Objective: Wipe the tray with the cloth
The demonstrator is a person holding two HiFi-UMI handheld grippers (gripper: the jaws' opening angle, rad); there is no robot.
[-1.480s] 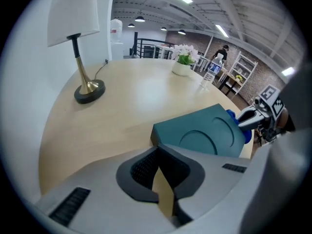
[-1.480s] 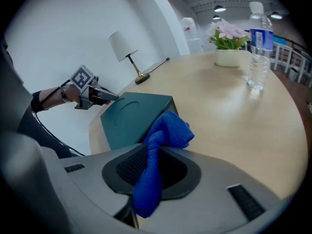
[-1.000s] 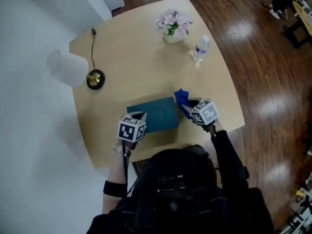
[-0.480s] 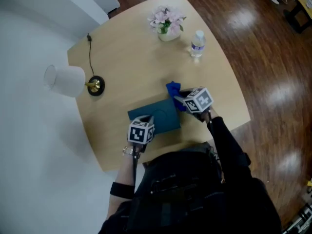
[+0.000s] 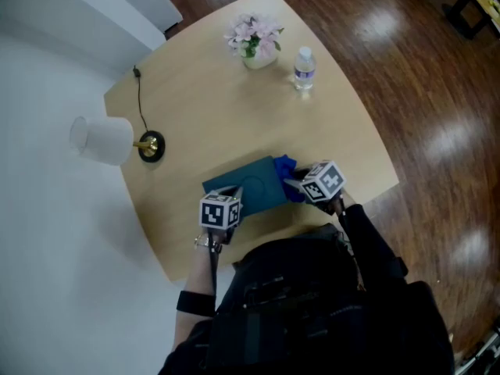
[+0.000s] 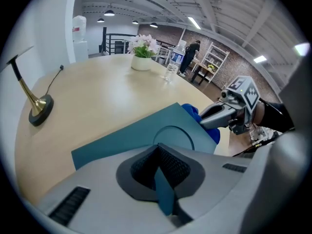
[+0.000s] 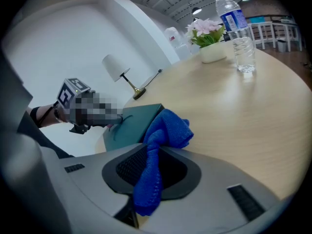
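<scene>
Table comes first: a big, pale wooden table [image 5: 336, 131] with round corners. On its far side stand a white lamp with a gold foot [image 5: 98, 139], a white pot of pink flowers [image 5: 251, 37] and a small clear water bottle [image 5: 303, 67], all well apart from the work.

Next is the flat, dark teal tray [image 5: 246, 187], shaped like a rectangle. It lies near the table edge closest to the person. The fluffy bright blue cloth [image 5: 287, 169] sits at the tray's right side, by its far corner. It looks like it touches the tray there, but from above I cannot be sure that it presses down yet.

I think the wiping is only just starting. One side holds the tray so it will not slide, and the other brings the cloth onto it. The next move needs the cloth pushed flat on the tray and rubbed across it, side to side, while the tray is kept in place.

The left tongs [image 6: 161, 174] are pressed together on the tray's near edge, and a thin strip of teal shows between the jaws. The right tongs [image 7: 148, 174] pinch the cloth. Its jaws are part way apart, with a thick fold squeezed between them and a loose bunch sticking out in front.
</scene>
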